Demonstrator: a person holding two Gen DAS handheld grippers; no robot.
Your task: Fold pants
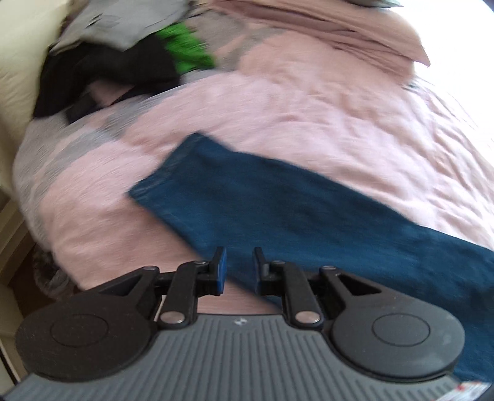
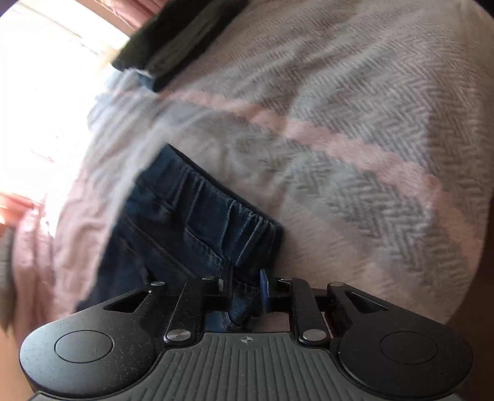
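Observation:
Dark blue denim pants (image 1: 278,209) lie on a pink bedspread, one leg stretched flat with its hem toward the upper left. My left gripper (image 1: 239,268) hovers over the near edge of that leg. Its fingers stand a little apart and the cloth lies flat below them, so nothing is gripped. In the right wrist view the elastic waistband of the pants (image 2: 197,222) is bunched up close to the camera. My right gripper (image 2: 245,287) is shut on a fold of this waistband denim. Both views are motion-blurred.
A pile of black, grey and green clothes (image 1: 123,58) lies at the far left of the bed, and a folded pink blanket (image 1: 324,27) at the far end. A grey herringbone throw (image 2: 355,138) covers the bed on the right. A dark garment (image 2: 173,40) lies beyond it.

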